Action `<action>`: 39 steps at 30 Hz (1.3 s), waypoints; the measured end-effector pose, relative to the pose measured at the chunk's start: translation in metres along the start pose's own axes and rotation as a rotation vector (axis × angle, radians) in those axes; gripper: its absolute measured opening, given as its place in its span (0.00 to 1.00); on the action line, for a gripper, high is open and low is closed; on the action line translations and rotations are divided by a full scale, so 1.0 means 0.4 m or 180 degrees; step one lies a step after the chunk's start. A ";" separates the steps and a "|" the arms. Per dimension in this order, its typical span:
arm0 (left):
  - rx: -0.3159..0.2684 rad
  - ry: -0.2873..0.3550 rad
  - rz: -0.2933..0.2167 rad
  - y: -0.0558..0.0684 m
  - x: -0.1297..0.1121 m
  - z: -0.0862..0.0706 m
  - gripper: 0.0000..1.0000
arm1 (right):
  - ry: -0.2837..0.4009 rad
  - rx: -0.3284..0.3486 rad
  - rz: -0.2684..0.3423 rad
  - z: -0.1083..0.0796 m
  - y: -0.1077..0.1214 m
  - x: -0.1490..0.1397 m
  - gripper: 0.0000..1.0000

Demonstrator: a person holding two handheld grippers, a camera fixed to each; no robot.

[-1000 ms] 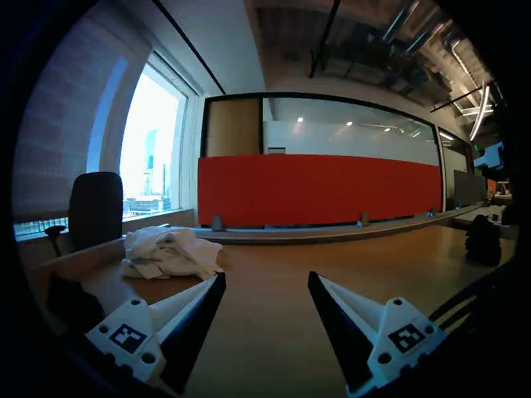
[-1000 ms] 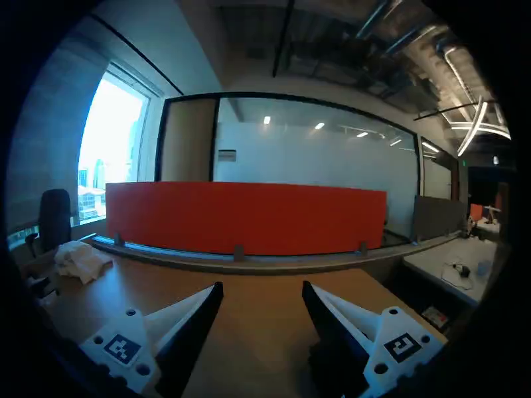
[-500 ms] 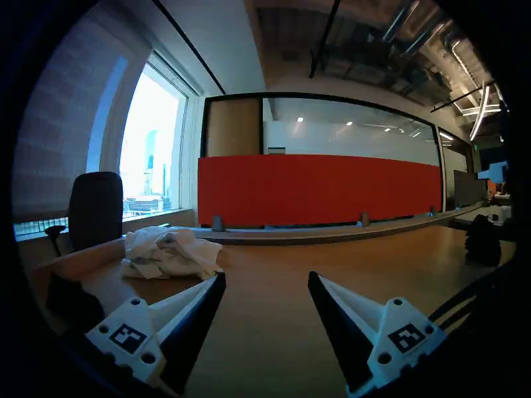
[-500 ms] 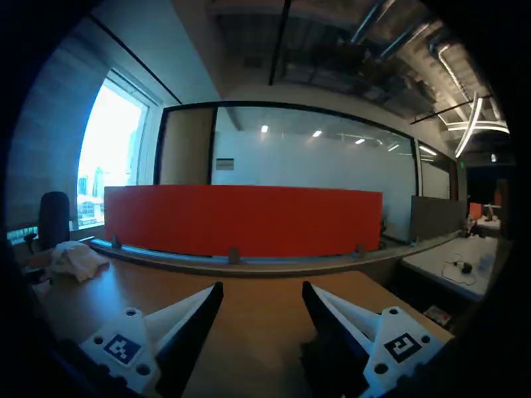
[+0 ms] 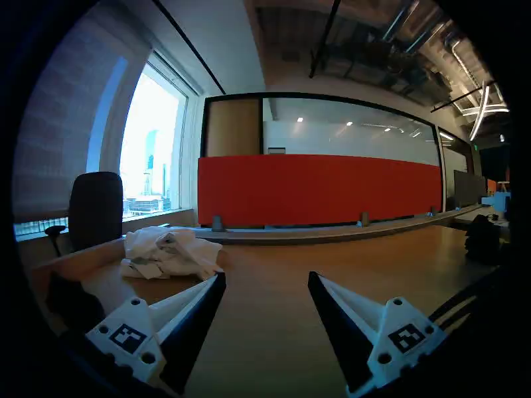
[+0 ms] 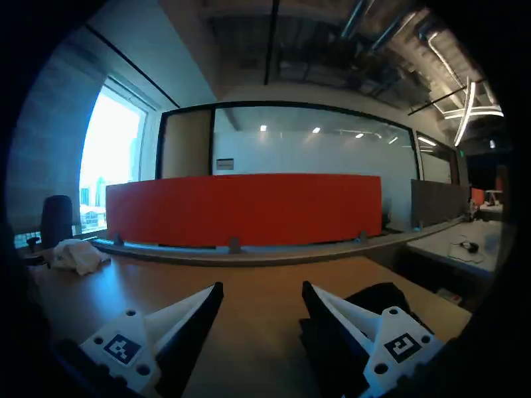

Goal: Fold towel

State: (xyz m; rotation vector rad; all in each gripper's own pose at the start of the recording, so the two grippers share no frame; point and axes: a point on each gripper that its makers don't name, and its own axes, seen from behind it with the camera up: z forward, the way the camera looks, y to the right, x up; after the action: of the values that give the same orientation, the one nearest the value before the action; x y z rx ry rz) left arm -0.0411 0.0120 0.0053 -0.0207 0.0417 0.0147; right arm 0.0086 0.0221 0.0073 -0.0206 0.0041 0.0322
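Observation:
A crumpled white towel [image 5: 168,253] lies in a heap on the wooden table [image 5: 279,292], ahead and to the left of my left gripper [image 5: 266,280], which is open with nothing between its fingers. In the right gripper view the same towel [image 6: 77,255] looks small at the far left of the table [image 6: 259,292]. My right gripper [image 6: 262,288] is open too and holds nothing, low over the table, well away from the towel.
A dark bundle [image 6: 372,302] lies on the table by the right gripper's right finger, seen as a dark bundle [image 5: 482,240] at the right in the left gripper view. A red divider [image 5: 318,189] runs along the table's far edge. An office chair [image 5: 95,209] stands by the window.
The right gripper view has shifted: the dark bundle beside its right finger has come into fuller sight and the divider sits higher. The left gripper has stayed still.

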 end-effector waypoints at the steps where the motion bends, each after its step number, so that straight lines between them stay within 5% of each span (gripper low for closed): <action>1: 0.0000 0.0000 0.0000 0.000 0.000 0.000 0.92 | -0.0004 -0.0016 0.0019 0.000 0.006 -0.011 0.92; 15: 0.0000 0.0001 0.0000 0.000 -0.001 0.000 0.92 | -0.0002 0.0009 0.0111 -0.001 0.009 -0.102 0.92; 39: 0.0000 0.0001 0.0000 0.002 -0.003 0.001 0.92 | 0.0009 0.0101 0.0068 -0.005 -0.022 -0.133 0.92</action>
State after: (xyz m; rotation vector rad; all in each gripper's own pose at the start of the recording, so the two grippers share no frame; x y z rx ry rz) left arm -0.0422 0.0128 0.0059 -0.0206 0.0420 0.0147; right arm -0.0445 0.0115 0.0059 0.0110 0.0077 0.0533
